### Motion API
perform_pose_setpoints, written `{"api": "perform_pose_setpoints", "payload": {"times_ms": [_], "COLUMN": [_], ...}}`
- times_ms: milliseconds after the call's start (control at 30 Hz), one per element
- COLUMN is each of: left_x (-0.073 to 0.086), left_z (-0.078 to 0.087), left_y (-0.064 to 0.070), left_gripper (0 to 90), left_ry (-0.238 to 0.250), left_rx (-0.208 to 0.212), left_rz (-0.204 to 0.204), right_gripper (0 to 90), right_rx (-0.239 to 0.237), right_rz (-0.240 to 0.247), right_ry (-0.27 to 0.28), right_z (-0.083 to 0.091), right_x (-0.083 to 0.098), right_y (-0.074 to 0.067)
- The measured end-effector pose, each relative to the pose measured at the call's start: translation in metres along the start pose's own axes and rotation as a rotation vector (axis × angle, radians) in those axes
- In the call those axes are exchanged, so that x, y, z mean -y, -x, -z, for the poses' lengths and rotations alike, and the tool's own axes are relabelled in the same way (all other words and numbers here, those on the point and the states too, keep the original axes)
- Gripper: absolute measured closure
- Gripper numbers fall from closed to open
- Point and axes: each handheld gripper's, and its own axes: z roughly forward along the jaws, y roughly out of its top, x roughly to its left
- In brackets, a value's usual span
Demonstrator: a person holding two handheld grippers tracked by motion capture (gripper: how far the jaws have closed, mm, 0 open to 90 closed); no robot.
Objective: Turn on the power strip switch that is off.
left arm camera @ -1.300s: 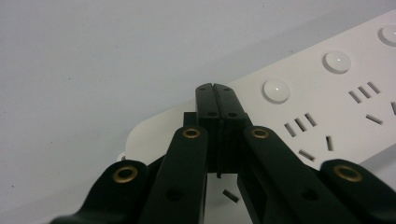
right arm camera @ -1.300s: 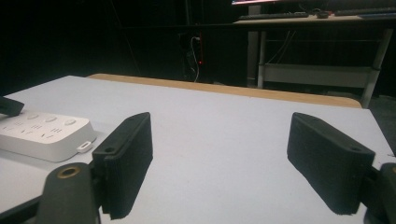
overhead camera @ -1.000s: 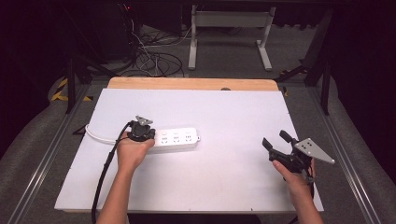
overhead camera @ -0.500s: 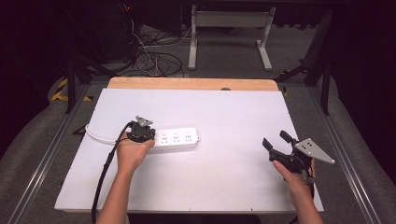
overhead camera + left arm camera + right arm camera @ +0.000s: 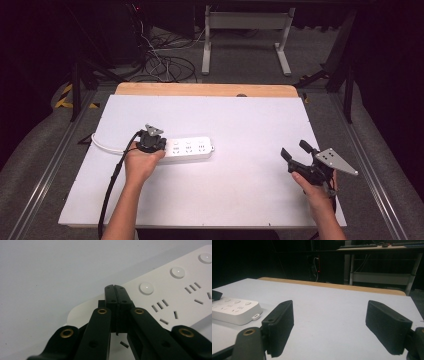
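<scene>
A white power strip point(image 5: 192, 148) lies flat on the white table point(image 5: 240, 120), left of its middle. My left gripper point(image 5: 154, 146) is over the strip's left end, and its jaws are shut with nothing between them. In the left gripper view the closed tips point(image 5: 115, 288) sit just left of the first round button on the power strip point(image 5: 175, 295); whether they touch it I cannot tell. My right gripper point(image 5: 295, 149) is held near the table's right front, jaws wide open and empty. In its own view the right gripper point(image 5: 330, 307) faces across the table, with the power strip point(image 5: 234, 310) far off at the left.
The strip's white cord point(image 5: 105, 146) runs off to the left. A wooden board edge point(image 5: 200, 90) borders the table's far side. Beyond it are a metal stand point(image 5: 245, 35) and loose cables point(image 5: 165, 62) on the floor. Metal rails point(image 5: 45, 165) flank the table.
</scene>
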Motion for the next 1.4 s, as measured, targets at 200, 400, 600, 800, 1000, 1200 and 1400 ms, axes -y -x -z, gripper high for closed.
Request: {"api": "perform_pose_setpoints", "payload": {"times_ms": [200,400,600,800,1000,1200,1400], "left_x": [0.001,0.016,0.03,0.032,0.036,0.047,0.05], "left_z": [0.012,0.049,0.071,0.084,0.095,0.103,0.104], "left_y": [-0.005,-0.011,-0.016,-0.013,-0.005,-0.006,-0.009], "left_gripper": [90.0,90.0,90.0,90.0,90.0,87.3,86.3], "left_ry": [0.078,0.304,0.432,0.503,0.571,0.594,0.596], "left_rx": [0.016,0.03,0.002,-0.005,-0.011,-0.026,-0.035], "left_rz": [0.001,0.049,0.041,0.043,0.037,0.031,0.036], "right_gripper": [23.2,23.2,23.3,23.3,23.4,23.6,23.6], "right_rx": [-0.002,0.001,-0.003,-0.005,-0.005,-0.007,-0.008], "right_rz": [0.001,-0.004,0.005,0.001,-0.002,0.0,0.003], "right_ry": [-0.004,-0.009,-0.01,-0.012,-0.001,0.002,-0.001], "right_z": [-0.001,-0.003,-0.004,-0.005,-0.003,-0.004,-0.005], "right_x": [0.001,0.002,0.001,0.002,0.0,0.0,0.0], "right_y": [0.001,0.002,-0.001,0.0,0.001,0.001,-0.001]}}
